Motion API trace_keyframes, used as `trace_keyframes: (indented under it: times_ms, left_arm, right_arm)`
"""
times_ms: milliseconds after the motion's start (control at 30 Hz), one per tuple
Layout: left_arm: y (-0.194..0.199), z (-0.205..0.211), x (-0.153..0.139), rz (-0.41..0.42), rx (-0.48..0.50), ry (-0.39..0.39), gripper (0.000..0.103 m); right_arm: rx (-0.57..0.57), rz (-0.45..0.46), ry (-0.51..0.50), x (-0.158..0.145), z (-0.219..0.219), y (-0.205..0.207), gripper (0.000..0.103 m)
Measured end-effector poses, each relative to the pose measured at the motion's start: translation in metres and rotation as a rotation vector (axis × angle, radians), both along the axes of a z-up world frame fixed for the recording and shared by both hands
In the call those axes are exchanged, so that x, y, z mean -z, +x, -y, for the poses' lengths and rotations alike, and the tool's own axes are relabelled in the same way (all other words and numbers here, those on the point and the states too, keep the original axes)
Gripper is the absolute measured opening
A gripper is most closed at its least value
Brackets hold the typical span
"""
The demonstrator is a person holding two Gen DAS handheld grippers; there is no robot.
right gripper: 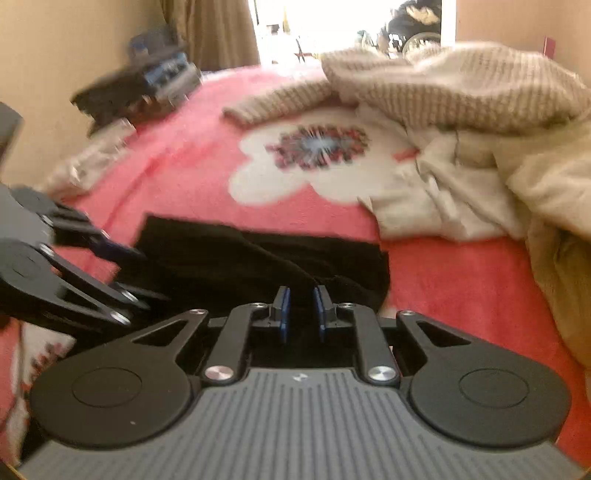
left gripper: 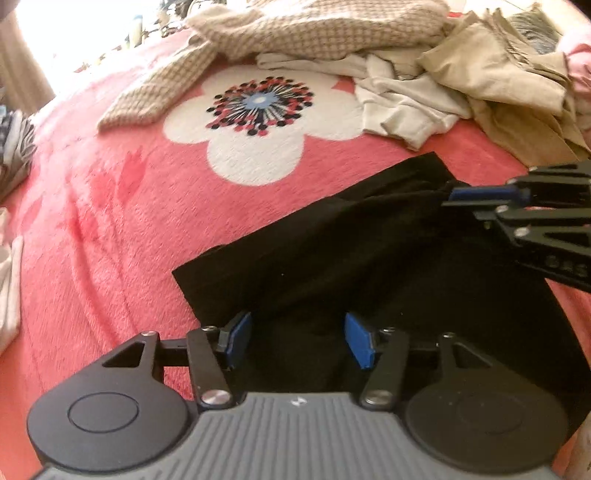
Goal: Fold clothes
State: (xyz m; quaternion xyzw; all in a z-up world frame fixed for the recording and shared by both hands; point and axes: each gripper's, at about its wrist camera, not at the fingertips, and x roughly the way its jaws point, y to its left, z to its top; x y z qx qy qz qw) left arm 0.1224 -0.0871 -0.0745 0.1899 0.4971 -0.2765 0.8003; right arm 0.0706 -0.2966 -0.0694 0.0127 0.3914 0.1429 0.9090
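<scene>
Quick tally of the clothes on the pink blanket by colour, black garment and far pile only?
Black: 1, the black garment
Checked beige knit: 1, the sweater
Off-white: 1, the crumpled top
Tan: 1, the fringed tan cloth
Total: 4

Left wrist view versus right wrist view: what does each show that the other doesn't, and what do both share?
Only the left wrist view shows a striped grey-and-white fabric at the left edge and the left gripper with its blue pads wide apart above the black garment, nothing pinched. Only the right wrist view shows a dark, blurred stack by the wall and the right gripper with its pads nearly together; whether cloth sits between them is unclear. Both show the pink flowered blanket, the checked knit and pale crumpled clothes.
</scene>
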Motion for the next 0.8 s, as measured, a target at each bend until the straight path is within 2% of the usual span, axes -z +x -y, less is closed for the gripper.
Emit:
trace_keyframes:
  times_ms: [67, 167, 233, 333, 467, 567, 667, 800]
  left_arm:
    - [0.000, 0.001, 0.000, -0.002, -0.014, 0.008, 0.059]
    - [0.000, 0.006, 0.002, 0.003, -0.023, 0.022, 0.060]
    - [0.000, 0.010, 0.002, 0.007, -0.026, 0.032, 0.060]
    - [0.001, 0.012, 0.002, 0.003, -0.036, 0.040, 0.061]
    - [-0.002, 0.014, 0.003, 0.024, -0.028, 0.056, 0.062]
    - [-0.003, 0.015, 0.003, 0.032, -0.026, 0.064, 0.062]
    - [-0.002, 0.015, 0.003, 0.026, -0.033, 0.066, 0.062]
    - [-0.001, 0.016, 0.003, 0.028, -0.037, 0.071, 0.063]
  right_arm:
    - [-0.007, 0.005, 0.030, -0.003, -0.005, 0.003, 0.013]
    - [0.004, -0.044, 0.013, 0.011, -0.007, 0.015, 0.011]
    - [0.032, -0.062, 0.043, 0.016, 0.000, 0.019, 0.009]
    - [0.080, -0.035, 0.076, 0.005, 0.005, 0.017, 0.011]
    - [0.039, -0.044, 0.097, 0.002, -0.002, 0.020, 0.011]
    - [0.069, -0.091, 0.084, 0.021, 0.005, 0.029, 0.005]
    - [0.102, -0.116, 0.158, 0.023, 0.016, 0.031, 0.003]
    - [0.098, -0.114, 0.140, 0.022, 0.012, 0.030, 0.003]
